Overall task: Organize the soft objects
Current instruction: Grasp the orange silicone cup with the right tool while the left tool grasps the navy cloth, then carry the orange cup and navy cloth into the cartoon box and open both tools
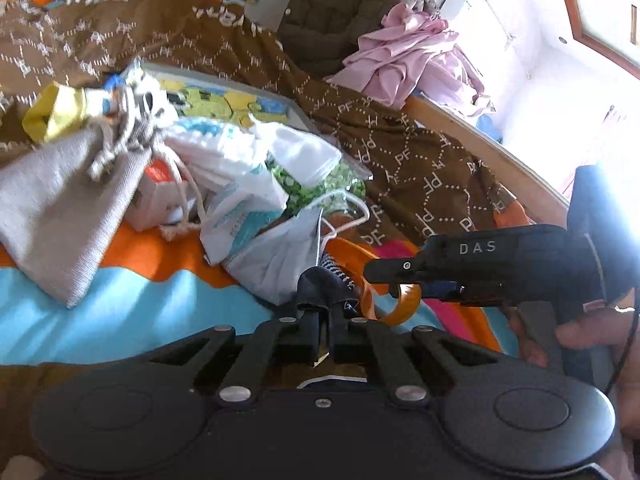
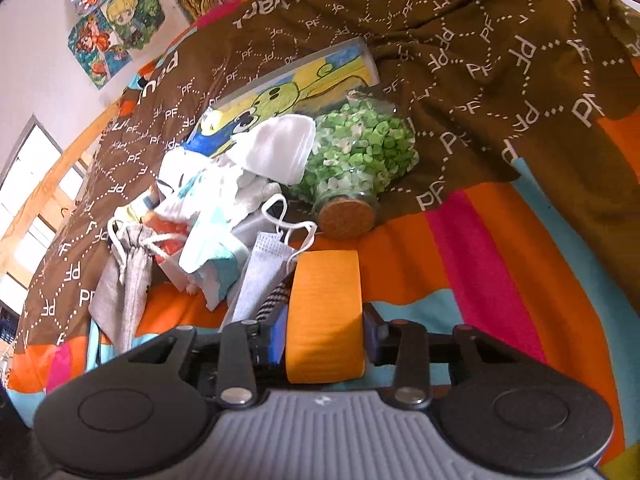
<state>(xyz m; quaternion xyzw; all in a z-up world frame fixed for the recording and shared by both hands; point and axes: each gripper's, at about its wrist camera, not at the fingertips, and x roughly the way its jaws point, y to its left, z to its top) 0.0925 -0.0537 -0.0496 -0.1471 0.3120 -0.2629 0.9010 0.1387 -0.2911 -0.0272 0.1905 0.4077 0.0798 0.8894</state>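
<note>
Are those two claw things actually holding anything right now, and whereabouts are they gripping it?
The right gripper clamps the orange ribbon across its flat band. The left gripper pinches the edge of a dark cloth.

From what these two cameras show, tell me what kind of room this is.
Most likely a bedroom, probably a child's. The clutter lies on a bed: a striped sheet under a brown PF-print blanket, with a wooden bed frame at the edge. Cartoon drawings are stuck on the wall.
</note>
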